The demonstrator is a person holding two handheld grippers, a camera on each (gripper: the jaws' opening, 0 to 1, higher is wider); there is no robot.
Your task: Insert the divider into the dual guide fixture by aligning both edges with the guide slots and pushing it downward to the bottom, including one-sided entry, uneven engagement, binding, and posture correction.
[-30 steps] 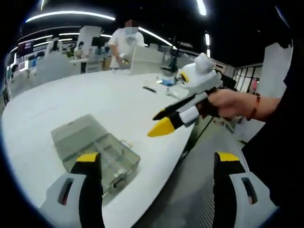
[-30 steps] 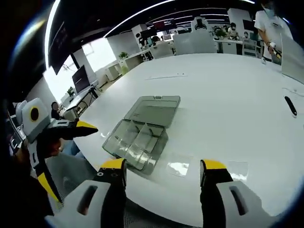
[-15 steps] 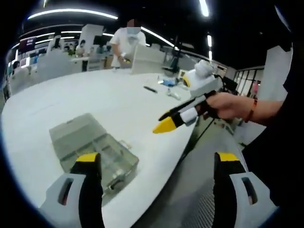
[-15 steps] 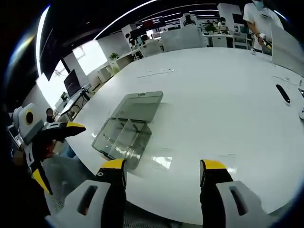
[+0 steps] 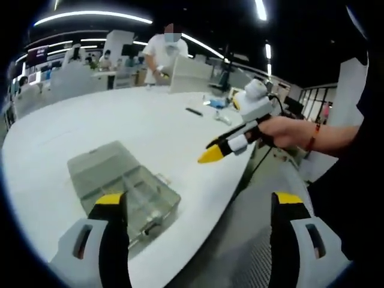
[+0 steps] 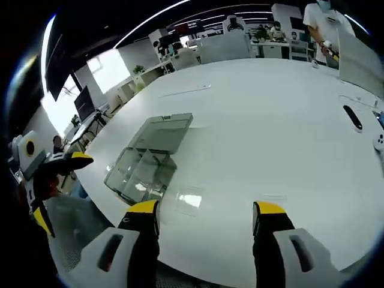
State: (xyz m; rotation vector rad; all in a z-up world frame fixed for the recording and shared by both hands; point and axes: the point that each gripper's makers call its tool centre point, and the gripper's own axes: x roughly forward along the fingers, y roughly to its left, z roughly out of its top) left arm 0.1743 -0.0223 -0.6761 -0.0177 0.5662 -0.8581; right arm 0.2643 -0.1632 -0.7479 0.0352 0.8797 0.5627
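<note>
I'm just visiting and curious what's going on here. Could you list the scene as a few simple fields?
Surface: white table
Main item: clear plastic box with open lid, near the table edge
Loose piece: clear flat sheet lying on the table beside the box
Left gripper: jaws open, empty
Right gripper: jaws open, empty
Background: person standing at the far side

No text, label, brand, number or sign can be read in either view; the screen (image 6: 188,26) at the upper middle of the right gripper view and the dark panel (image 5: 32,58) at the upper left of the left gripper view are too small and blurred to make out
</note>
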